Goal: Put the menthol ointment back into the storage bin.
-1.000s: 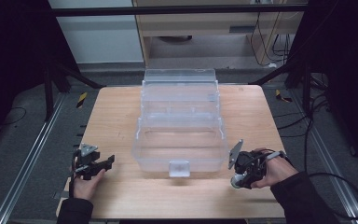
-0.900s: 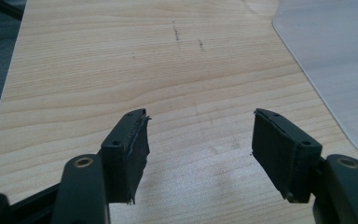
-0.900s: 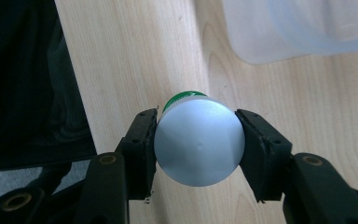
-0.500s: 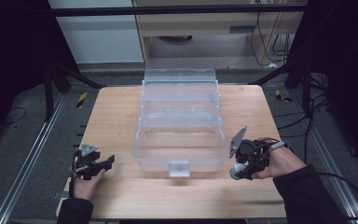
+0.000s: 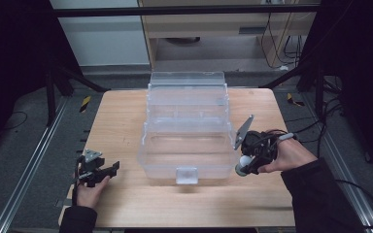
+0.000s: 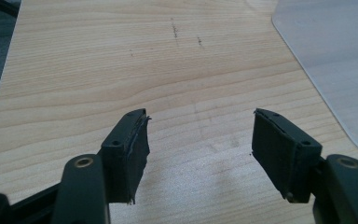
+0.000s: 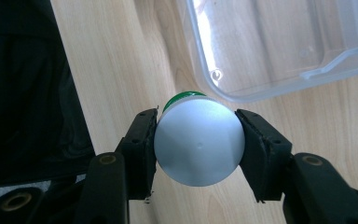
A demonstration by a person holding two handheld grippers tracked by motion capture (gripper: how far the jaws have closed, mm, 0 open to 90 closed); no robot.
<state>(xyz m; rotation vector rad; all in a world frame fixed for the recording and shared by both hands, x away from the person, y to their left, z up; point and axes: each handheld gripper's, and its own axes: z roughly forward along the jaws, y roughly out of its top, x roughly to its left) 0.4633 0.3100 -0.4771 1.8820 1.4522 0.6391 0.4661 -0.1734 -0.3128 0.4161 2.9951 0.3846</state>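
Landmark: the clear plastic box (image 5: 187,131), standing open in tiers at the middle of the wooden table (image 5: 121,111).

Left of the box, well apart from it: the left gripper (image 5: 108,170), low over the table near its front edge. In the left gripper view its jaws stand spread with bare wood between them; nothing is grasped. A rounded corner of the box (image 6: 335,60) enters that view at upper right, the remainder cut off by the frame.

Right of the box, just beside its front corner: the right gripper (image 5: 243,165). Its jaws are clenched on a white round-bottomed bottle (image 7: 198,140). A green band shows behind the white end; the bottle's body is hidden behind that end, and its full shape cannot be made out. The box rim (image 7: 242,70) is cut off at the frame's top and right.

Compared with the earlier high views: the right gripper and bottle now sit higher and closer to the box corner. The left gripper is unchanged in place.
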